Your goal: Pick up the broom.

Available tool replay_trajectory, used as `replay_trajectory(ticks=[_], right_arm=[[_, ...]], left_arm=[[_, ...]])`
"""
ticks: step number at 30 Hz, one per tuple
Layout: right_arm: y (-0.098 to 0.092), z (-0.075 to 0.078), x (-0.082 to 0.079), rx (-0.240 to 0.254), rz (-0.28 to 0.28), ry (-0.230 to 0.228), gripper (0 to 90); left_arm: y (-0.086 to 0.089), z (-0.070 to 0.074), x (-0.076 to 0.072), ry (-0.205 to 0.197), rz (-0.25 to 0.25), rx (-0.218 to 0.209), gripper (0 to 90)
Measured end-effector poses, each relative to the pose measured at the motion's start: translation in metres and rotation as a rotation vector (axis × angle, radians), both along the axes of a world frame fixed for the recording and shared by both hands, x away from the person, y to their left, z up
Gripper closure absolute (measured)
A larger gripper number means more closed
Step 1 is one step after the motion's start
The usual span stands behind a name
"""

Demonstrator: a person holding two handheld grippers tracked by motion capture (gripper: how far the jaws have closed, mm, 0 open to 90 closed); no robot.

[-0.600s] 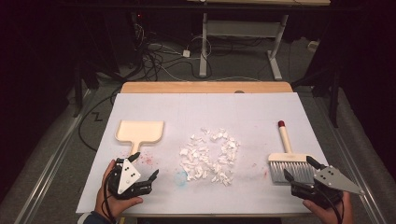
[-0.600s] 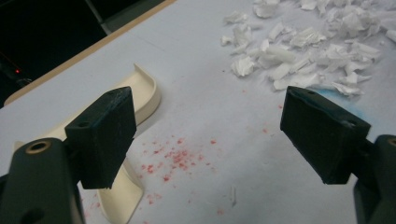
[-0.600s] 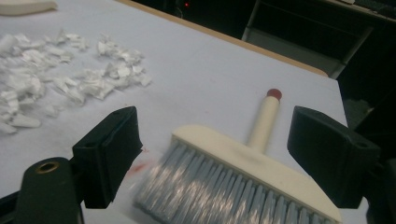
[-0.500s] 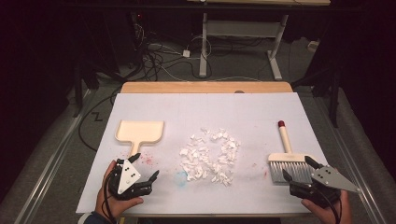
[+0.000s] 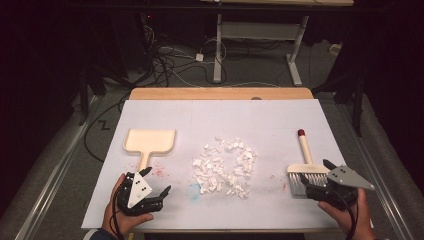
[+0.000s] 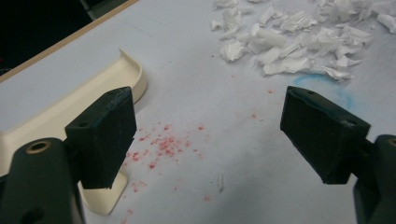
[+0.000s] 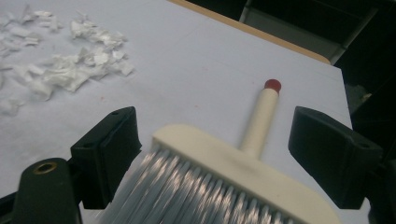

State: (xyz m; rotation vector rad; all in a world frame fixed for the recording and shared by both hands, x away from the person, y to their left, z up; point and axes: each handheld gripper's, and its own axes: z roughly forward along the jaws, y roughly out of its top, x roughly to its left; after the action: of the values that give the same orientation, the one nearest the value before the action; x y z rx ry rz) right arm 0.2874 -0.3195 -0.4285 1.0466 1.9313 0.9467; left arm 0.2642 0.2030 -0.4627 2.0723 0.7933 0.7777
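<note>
The left gripper [image 6: 205, 140] gapes beside the empty cream plastic dustpan [image 5: 149, 142]. The right gripper [image 7: 215, 154], spread, straddles the cream grey-bristled brush [image 7: 219, 172]. White paper scraps [image 5: 225, 165] litter the table [image 5: 260, 120].

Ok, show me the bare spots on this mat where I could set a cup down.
The far strip of the mat, beyond the dustpan and brush, is bare. So is the near edge between the left claw and right claw. The middle is crowded with paper scraps.

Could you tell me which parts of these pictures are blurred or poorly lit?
Right gripper view: the brush bristles nearest the lens are smeared. Left gripper view: sharp, evenly lit. High view: the white mat is bright, the surrounding floor nearly black.
</note>
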Motion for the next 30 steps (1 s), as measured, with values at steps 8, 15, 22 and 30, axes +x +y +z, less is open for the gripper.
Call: replay_trajectory(ticks=[8, 15, 22, 30], right_arm=[[-0.009, 0.011, 0.047, -0.003, -0.104, 0.083, 17.2], [-0.010, 0.010, 0.089, -0.016, -0.167, 0.218, 20.6], [-0.013, -0.013, 0.131, 0.013, -0.227, 0.473, 38.7], [-0.013, -0.023, 0.143, 0.021, -0.243, 0.549, 55.0]], left_arm=[[-0.002, -0.002, 0.000, 0.016, -0.010, 0.008, 17.4], [-0.005, -0.004, 0.001, 0.025, -0.024, 0.022, 17.4], [-0.005, -0.004, 0.000, 0.028, -0.034, 0.029, 17.6], [-0.008, -0.005, 0.000, 0.034, -0.037, 0.040, 17.7]])
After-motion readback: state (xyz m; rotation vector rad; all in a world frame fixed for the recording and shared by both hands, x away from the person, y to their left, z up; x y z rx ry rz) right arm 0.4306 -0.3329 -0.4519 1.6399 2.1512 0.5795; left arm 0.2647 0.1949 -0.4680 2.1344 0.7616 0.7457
